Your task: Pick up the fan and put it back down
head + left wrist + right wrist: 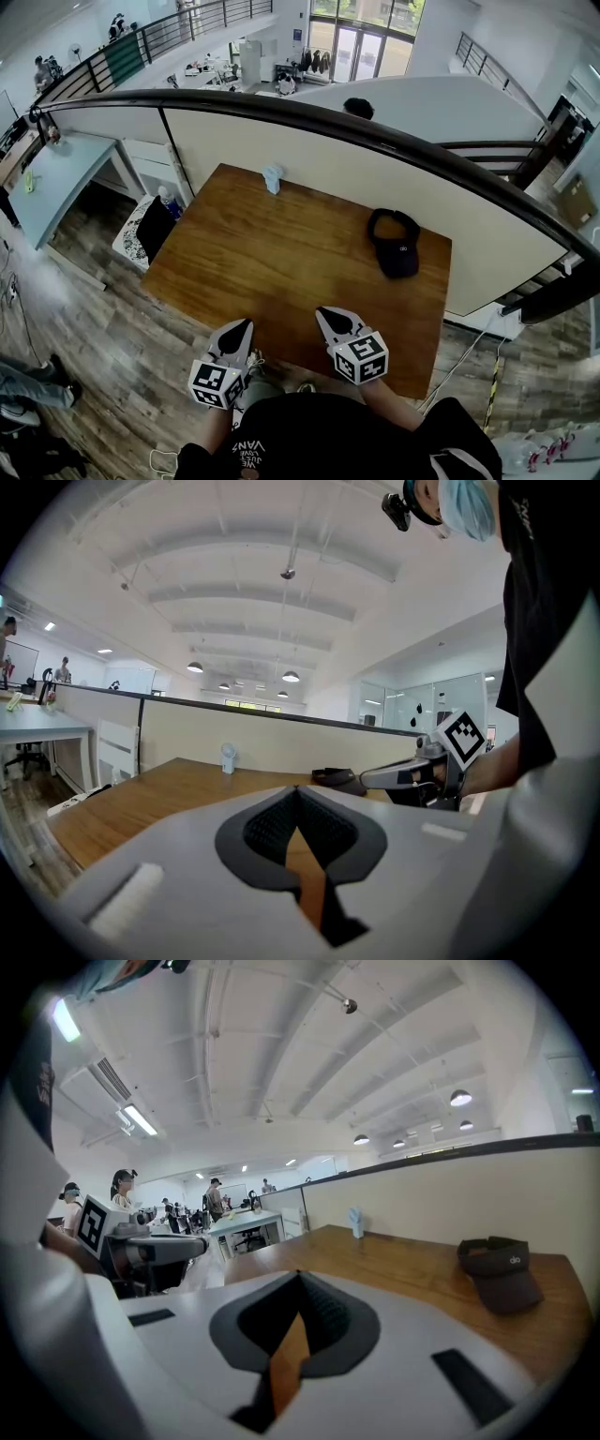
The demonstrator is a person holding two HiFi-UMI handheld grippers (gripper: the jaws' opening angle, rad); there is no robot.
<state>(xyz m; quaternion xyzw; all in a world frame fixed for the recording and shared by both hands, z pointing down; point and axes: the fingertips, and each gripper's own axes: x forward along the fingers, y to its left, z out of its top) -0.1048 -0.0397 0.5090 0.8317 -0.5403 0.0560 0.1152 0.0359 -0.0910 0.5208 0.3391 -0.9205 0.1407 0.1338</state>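
Standing upright at upper centre, the small pale-blue fan (273, 178) is gripped by nothing: the left gripper (246, 324) and right gripper (322, 312) are held shut, empty

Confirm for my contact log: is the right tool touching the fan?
Apart. Head view: right tool over the near edge of the table, fan at its far edge.

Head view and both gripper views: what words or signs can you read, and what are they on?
"VANS": white print on the person's black shirt, upside down in the head view; smaller lines beside it are too blurred.
Small white logo on the black cloth cap: too small to read.
Square markers on the left gripper and right gripper: black-and-white patterns, no letters.
The small pale blue fan: no text visible.
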